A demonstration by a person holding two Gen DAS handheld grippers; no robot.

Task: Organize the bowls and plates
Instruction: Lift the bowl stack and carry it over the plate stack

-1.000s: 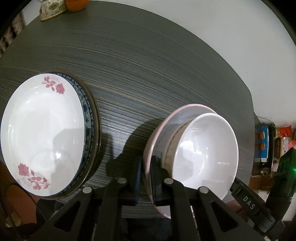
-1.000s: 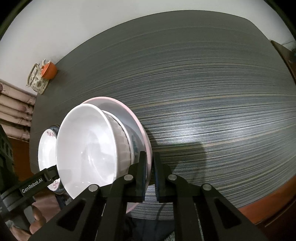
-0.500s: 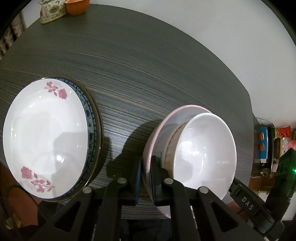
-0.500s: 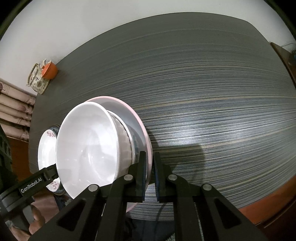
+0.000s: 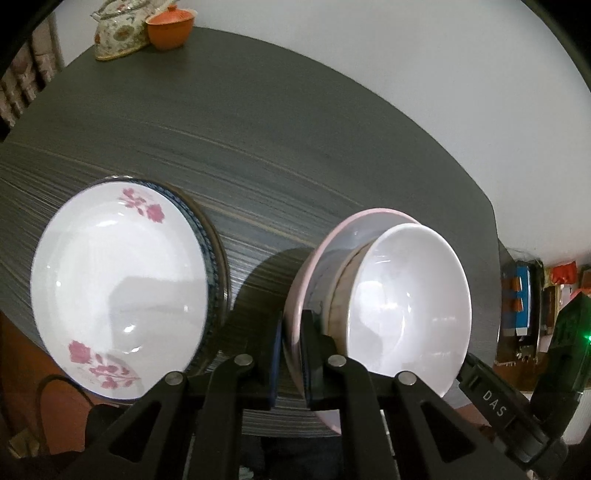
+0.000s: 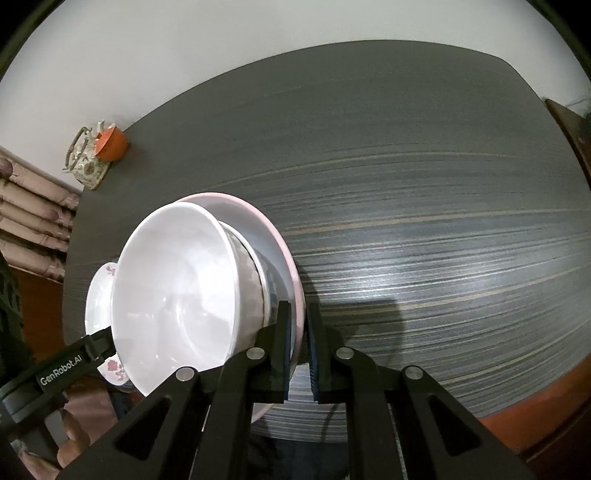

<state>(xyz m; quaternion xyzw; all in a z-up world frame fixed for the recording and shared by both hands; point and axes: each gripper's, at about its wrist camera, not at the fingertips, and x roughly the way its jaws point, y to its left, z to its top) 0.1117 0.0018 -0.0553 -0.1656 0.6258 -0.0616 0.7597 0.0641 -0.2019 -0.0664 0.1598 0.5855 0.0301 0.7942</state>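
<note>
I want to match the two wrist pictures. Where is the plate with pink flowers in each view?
Left wrist view: the flowered plate fills the left side, resting on a blue-rimmed plate.
Right wrist view: only a sliver of it shows at lower left, behind the white bowl.
Shared landmark: the orange cup at the table's far corner.

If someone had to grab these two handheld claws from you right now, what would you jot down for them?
Left gripper: shut on the pink plate's rim, one side.
Right gripper: shut on the same plate's opposite rim.
The pink plate carries stacked bowls, white bowl on top.
A floral plate sits on a blue-rimmed plate on the dark table, to the left.
Done: plates and bowls each stacked.
Left: probably set the pink plate and bowls down somewhere; keep it level.
</note>
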